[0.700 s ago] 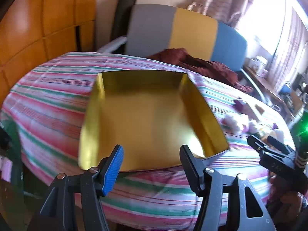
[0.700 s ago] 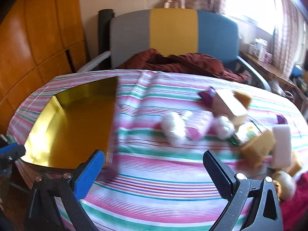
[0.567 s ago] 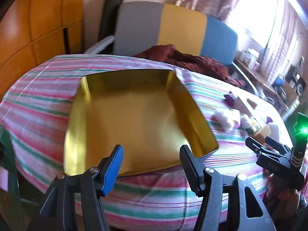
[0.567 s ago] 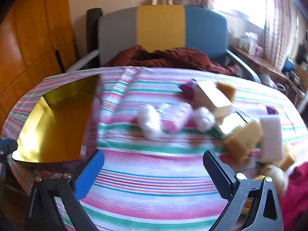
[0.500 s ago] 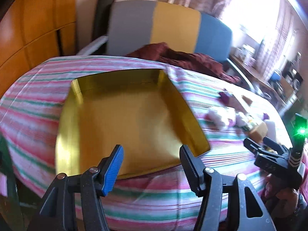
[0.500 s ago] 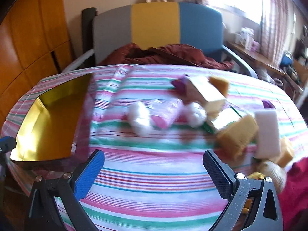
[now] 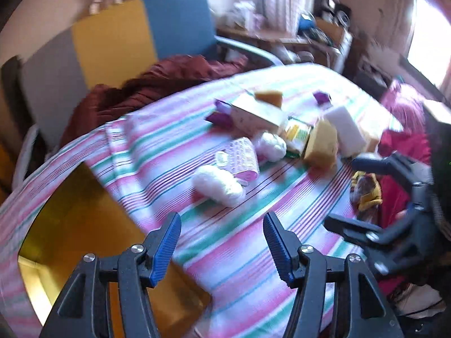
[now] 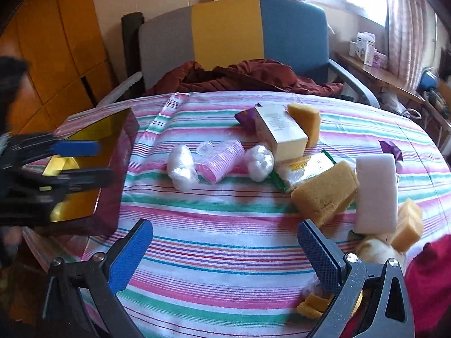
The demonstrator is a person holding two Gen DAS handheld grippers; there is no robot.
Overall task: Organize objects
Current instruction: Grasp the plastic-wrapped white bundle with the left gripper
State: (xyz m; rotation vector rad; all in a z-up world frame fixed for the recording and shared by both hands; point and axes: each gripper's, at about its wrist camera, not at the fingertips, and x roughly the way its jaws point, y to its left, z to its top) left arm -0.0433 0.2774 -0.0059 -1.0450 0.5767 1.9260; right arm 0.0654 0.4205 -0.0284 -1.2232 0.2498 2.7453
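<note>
A gold tin box (image 8: 84, 169) (image 7: 79, 225) lies open at the table's left. Loose items lie in the middle and right: two white cotton packs (image 8: 181, 167) (image 8: 259, 162), a pink roll (image 8: 221, 159) (image 7: 243, 156), a white carton (image 8: 280, 132) (image 7: 255, 115), yellow sponges (image 8: 324, 193) (image 7: 321, 143) and a white foam block (image 8: 376, 191) (image 7: 348, 131). My left gripper (image 7: 222, 239) is open and empty over the striped cloth beside the box; it also shows blurred in the right wrist view (image 8: 81, 162). My right gripper (image 8: 225, 249) is open and empty near the front edge; it also shows in the left wrist view (image 7: 363, 194).
A grey, yellow and blue chair (image 8: 231, 33) with a dark red garment (image 8: 239, 77) stands behind the table. Wooden panels (image 8: 48, 56) are at the left. A cluttered sideboard (image 8: 380, 73) is at the right. More sponges and a purple wrapper (image 8: 390, 148) lie at the right edge.
My left gripper has swung right, from facing the gold box to facing the loose items. My right gripper has shifted slightly nearer the items. Both stay open.
</note>
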